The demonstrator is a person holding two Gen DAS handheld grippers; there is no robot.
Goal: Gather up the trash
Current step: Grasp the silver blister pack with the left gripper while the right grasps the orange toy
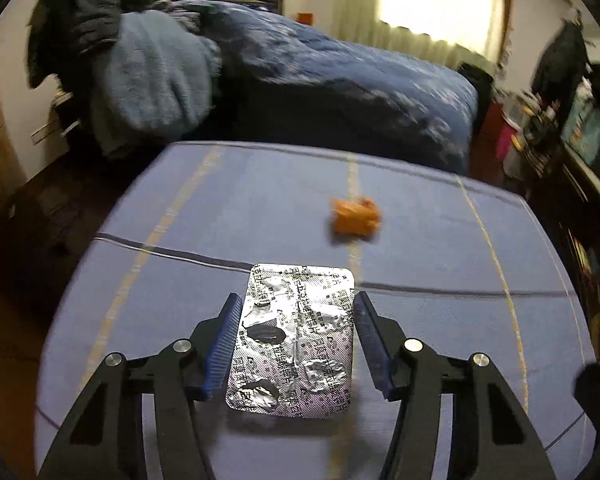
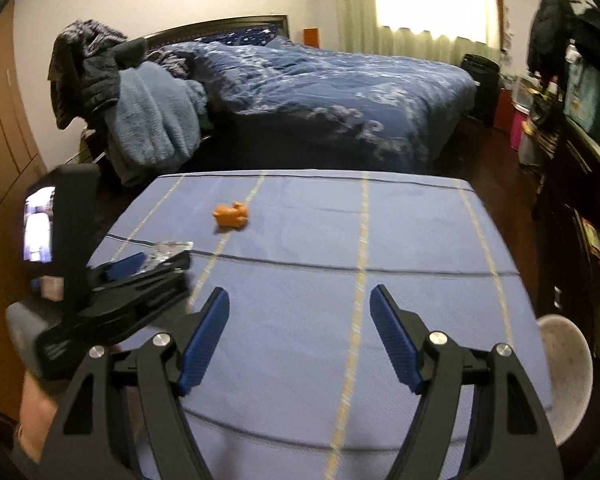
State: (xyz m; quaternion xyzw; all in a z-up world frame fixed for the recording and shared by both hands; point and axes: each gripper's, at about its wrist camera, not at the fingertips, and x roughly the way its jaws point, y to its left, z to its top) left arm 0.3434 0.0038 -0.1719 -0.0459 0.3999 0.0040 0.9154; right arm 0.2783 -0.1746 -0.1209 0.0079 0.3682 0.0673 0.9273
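- Across the foreground runs a table under a blue striped cloth [image 2: 400, 232], with a bed [image 2: 340, 96] well beyond its far edge; much bare cloth lies open to the right.
- Off the table's right corner sits a white bin [image 2: 568, 376], judged the place for trash.
- Left gripper [image 1: 296, 336] stands with jaws spread on either side of a foil blister pack [image 1: 296, 336]; whether the pads touch its edges cannot be told.
- Its long axis runs along the fingers, pointing away, so closing should catch the short width.
- Right gripper [image 2: 296, 336] hangs over bare cloth, jaws spread, holding nothing.
- Farther on, a crumpled orange wrapper [image 1: 356, 216] lies mid-table, apart from both grippers, the left one nearer.
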